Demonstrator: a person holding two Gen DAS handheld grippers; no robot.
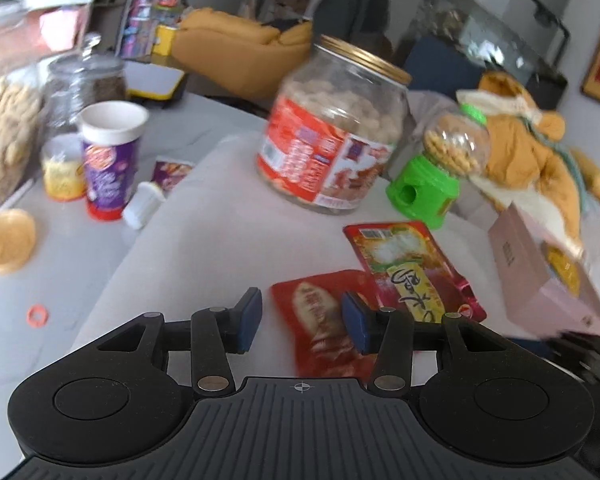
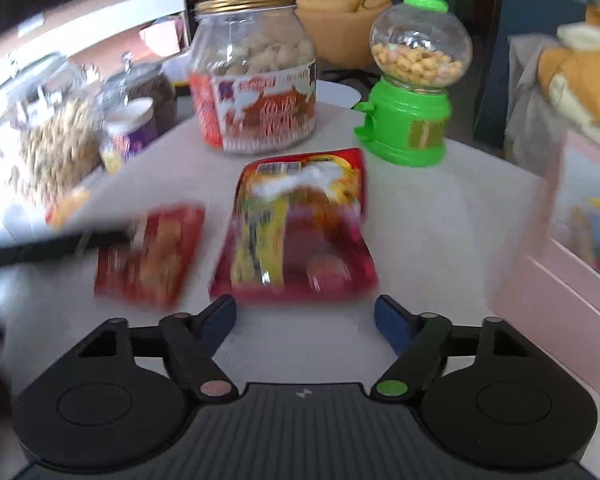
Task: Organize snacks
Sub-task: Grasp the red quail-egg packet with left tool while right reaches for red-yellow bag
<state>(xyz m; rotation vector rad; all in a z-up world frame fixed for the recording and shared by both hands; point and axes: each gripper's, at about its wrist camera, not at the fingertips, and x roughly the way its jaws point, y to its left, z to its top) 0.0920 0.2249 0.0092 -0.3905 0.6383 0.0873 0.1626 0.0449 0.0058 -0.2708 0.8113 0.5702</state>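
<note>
Only the left wrist view takes in the far-left stretch of the table (image 1: 204, 240): a big jar of peanuts (image 1: 0, 140) at the left edge, a purple cup (image 1: 110, 160) beside a small yellow tub (image 1: 62, 172), a round yellow lid (image 1: 7, 239) and an orange ring (image 1: 37, 315) lying loose on the pale top. Moving right, the gold-lidded jar (image 1: 332, 128) with the red label stands toward the far edge, the green candy dispenser (image 1: 432, 176) just beside it.

The left gripper (image 1: 302, 320) hangs half open over the small red packet (image 1: 324, 320) (whether a pad touches it I cannot tell), which lies flat beside the larger red-and-yellow packet (image 1: 412, 268).

The right wrist view alone shows that larger packet (image 2: 300, 232) head-on, lying flat just ahead of the right gripper (image 2: 305, 318), whose fingers are spread wide with nothing between them. The small packet (image 2: 152, 256) sits to its left, blurred. At the right edge stands a pink box (image 2: 572, 264), open.

Behind the table are a mustard-yellow armchair (image 1: 236, 48) and, off to the right, a heap of orange cloth (image 1: 528, 140).
</note>
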